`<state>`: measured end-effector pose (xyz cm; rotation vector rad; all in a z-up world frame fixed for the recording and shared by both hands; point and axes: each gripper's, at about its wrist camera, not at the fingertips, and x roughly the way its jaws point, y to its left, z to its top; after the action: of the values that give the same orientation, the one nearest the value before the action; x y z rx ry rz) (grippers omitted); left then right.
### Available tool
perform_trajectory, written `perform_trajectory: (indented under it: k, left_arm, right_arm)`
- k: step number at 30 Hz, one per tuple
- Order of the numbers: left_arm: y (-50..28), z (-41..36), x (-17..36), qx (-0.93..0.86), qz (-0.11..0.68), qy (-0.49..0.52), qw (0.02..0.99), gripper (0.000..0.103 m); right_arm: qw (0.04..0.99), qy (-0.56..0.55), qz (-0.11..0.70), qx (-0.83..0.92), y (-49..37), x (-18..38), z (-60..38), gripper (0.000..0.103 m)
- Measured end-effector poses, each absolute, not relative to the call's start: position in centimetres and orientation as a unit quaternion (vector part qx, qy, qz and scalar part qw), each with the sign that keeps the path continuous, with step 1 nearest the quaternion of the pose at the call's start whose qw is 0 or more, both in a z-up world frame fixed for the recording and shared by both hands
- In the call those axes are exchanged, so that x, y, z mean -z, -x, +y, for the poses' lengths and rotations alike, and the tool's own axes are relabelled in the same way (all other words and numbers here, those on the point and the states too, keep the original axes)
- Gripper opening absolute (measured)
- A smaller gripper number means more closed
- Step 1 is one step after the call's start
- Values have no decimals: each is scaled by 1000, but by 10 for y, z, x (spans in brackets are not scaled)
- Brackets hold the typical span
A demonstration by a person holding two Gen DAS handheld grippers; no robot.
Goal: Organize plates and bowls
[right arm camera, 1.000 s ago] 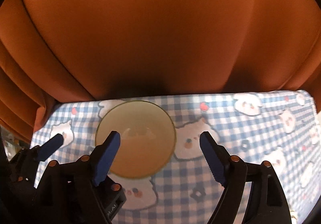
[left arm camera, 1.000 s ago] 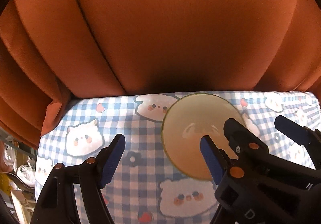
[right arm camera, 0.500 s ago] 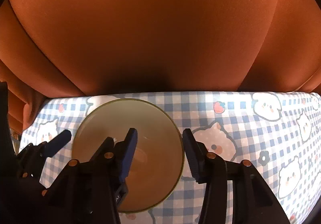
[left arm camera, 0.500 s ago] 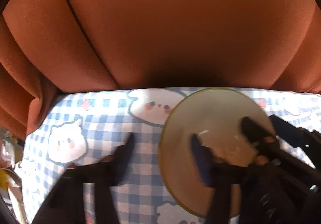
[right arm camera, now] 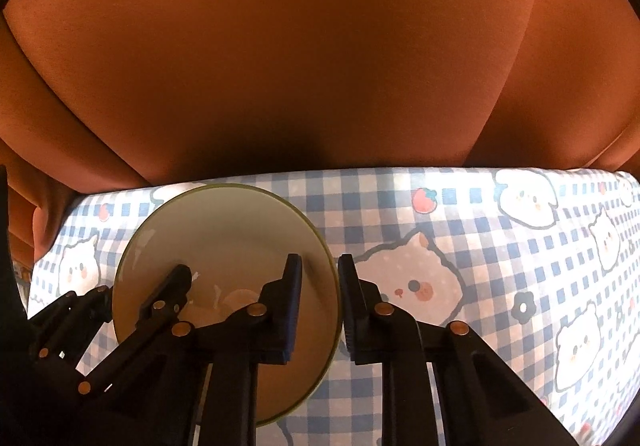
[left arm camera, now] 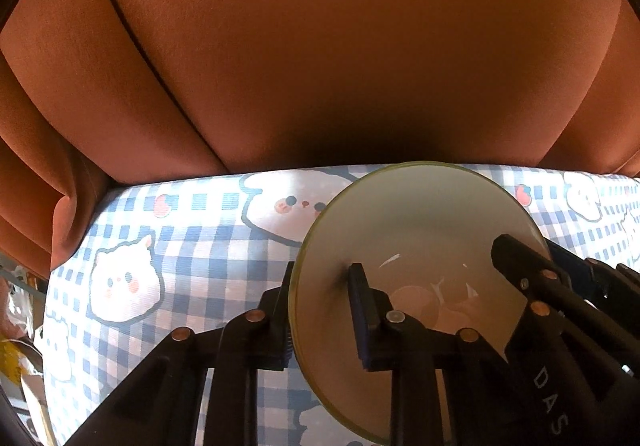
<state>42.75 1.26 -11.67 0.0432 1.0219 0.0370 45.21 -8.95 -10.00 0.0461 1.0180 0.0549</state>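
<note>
You've got both on it: left gripper (left arm camera: 322,310) and right gripper (right arm camera: 318,306) jaws just closed, each pinching opposite rim of cream bowl (right arm camera: 224,246), sitting on checkered cat-print tablecloth (right arm camera: 480,246) near orange curtain (right arm camera: 320,46).

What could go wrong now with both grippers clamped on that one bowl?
1. The left gripper and right gripper each pinch only the thin rim of the bowl, on opposite sides; uneven lifting could tilt it or let it slip.
2. The checked tablecloth under the bowl might drag or bunch if the bowl is slid rather than lifted.
</note>
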Motion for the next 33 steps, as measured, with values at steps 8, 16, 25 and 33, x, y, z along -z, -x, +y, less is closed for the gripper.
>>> perform_trajectory:
  k: [8, 16, 25, 33]
  left_arm:
    - [-407, 4, 103, -11, 484, -23, 875, 22]
    - [-375, 7, 67, -9, 464, -16, 886, 22]
    - [-327, 20, 25, -11, 444, -4, 896, 22]
    - [-282, 30, 0, -12, 430, 2, 903, 22]
  right_arm:
    - [872, -24, 489, -21, -436, 87, -97, 22]
    - [881, -23, 471, -17, -410, 50, -96, 22]
    - [892, -18, 451, -18, -364, 4, -83, 22]
    - [898, -15, 439, -19, -314, -25, -71, 22]
